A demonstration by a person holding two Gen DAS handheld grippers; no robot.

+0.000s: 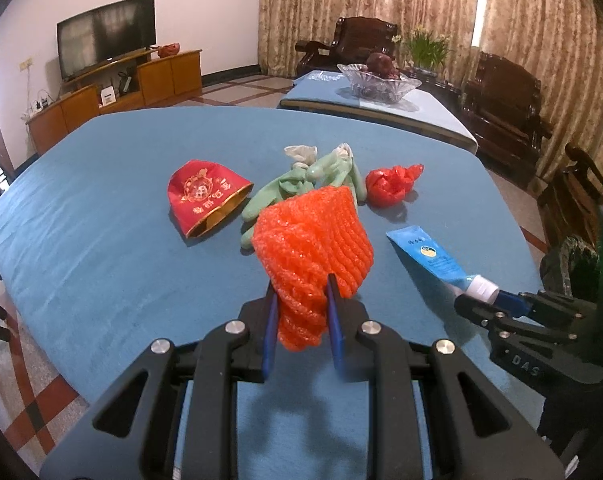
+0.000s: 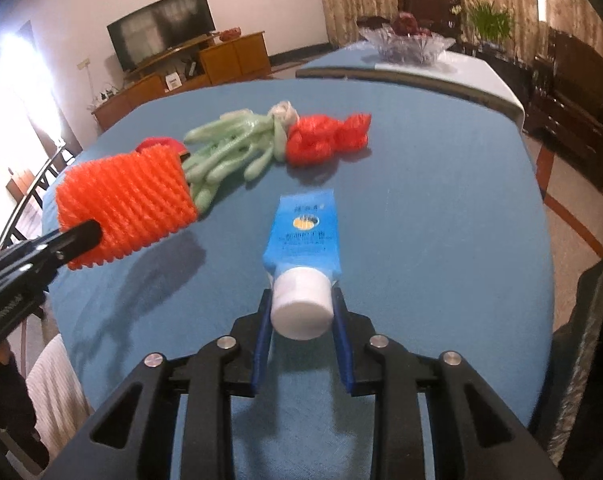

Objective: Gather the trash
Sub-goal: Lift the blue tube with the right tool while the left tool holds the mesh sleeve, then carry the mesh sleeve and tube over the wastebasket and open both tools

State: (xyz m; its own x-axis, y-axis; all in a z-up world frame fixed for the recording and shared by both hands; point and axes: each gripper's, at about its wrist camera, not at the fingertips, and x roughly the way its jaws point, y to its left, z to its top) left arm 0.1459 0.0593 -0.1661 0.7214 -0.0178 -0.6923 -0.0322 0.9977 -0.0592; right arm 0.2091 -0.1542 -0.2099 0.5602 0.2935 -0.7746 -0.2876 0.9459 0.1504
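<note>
My left gripper [image 1: 301, 286] is shut on an orange foam net sleeve [image 1: 313, 240] and holds it above the blue table [image 1: 101, 240]; the sleeve also shows in the right wrist view [image 2: 129, 204]. My right gripper [image 2: 301, 294] is shut on the white cap of a blue tube [image 2: 301, 224], which also shows in the left wrist view [image 1: 429, 258]. On the table lie green rubber gloves [image 1: 297, 184], a crumpled red plastic bag [image 1: 391, 184] and a red printed pouch [image 1: 203, 200].
A second blue-covered table [image 1: 421, 108] with a glass fruit bowl [image 1: 377, 82] stands behind. Dark wooden chairs [image 1: 505, 108] line the right side. A TV cabinet [image 1: 113, 92] stands at the far left wall.
</note>
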